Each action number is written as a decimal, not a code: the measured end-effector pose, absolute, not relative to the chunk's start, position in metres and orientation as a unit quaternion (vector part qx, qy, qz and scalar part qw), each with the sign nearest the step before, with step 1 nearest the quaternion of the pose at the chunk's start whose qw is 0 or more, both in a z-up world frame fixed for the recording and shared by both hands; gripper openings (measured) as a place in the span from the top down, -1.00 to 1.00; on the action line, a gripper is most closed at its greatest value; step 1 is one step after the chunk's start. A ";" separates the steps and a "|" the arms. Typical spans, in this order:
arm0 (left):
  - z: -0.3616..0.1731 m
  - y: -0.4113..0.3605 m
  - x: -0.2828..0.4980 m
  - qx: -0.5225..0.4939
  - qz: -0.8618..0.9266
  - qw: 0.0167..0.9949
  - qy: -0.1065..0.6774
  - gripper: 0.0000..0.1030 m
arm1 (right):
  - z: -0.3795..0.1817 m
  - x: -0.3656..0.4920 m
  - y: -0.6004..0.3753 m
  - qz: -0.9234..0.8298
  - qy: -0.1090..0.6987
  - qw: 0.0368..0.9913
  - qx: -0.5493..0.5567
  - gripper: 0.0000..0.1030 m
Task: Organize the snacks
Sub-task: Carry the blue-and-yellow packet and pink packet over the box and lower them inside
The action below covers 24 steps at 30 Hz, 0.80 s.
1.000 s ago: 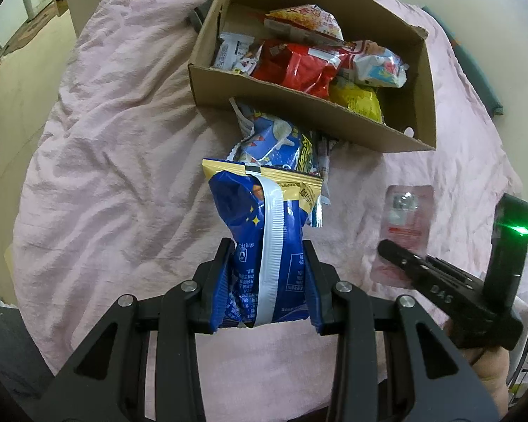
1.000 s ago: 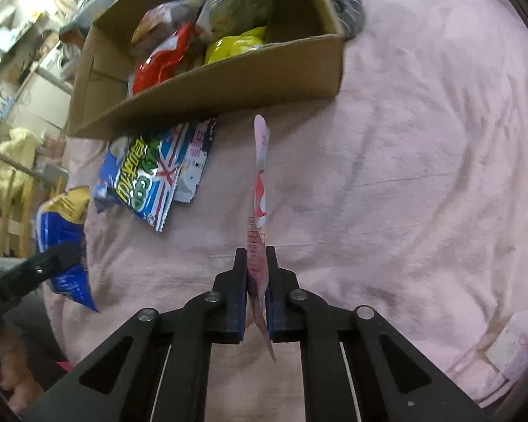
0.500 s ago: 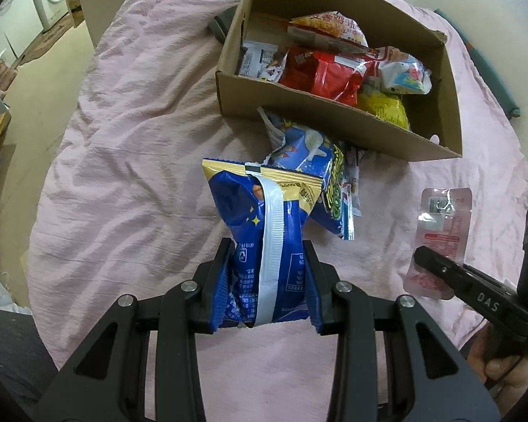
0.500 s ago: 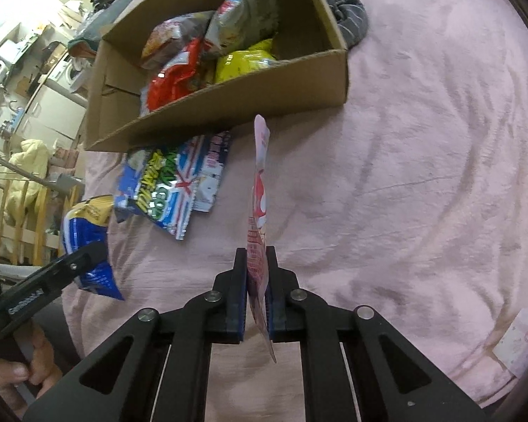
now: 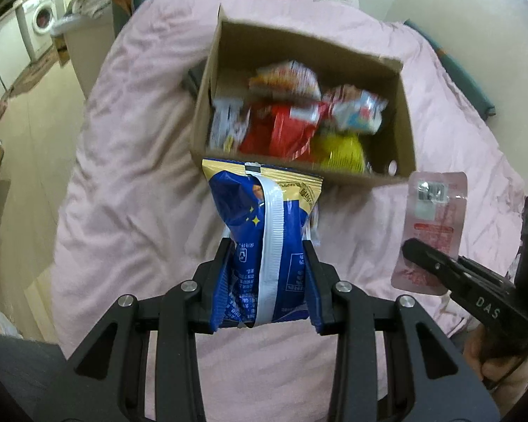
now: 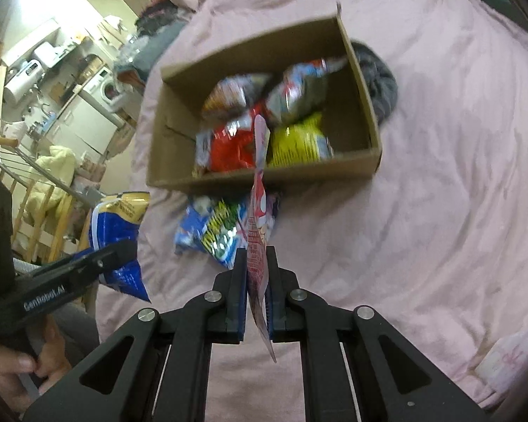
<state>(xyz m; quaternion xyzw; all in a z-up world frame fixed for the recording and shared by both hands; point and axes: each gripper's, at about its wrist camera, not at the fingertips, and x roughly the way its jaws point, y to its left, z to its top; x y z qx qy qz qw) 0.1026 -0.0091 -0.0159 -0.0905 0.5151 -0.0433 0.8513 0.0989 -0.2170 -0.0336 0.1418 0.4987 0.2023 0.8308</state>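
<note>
Pink bedding covers the whole work surface, and the open brown cardboard box of snack packets sits at 12 o'clock from you. Your left gripper is clamped on the blue and gold crinkled snack bag, held upright so it can drop in. Your right gripper pinches the thin pink flat sachet by its edge. A blue-green packet, somewhat blurred, lies on the bedding just before the box, probably the next one to collect.
</note>
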 end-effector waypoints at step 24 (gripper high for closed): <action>0.039 0.008 0.206 -0.047 -0.013 0.905 0.423 0.36 | 0.017 0.198 -0.253 0.144 0.422 0.884 0.142 0.83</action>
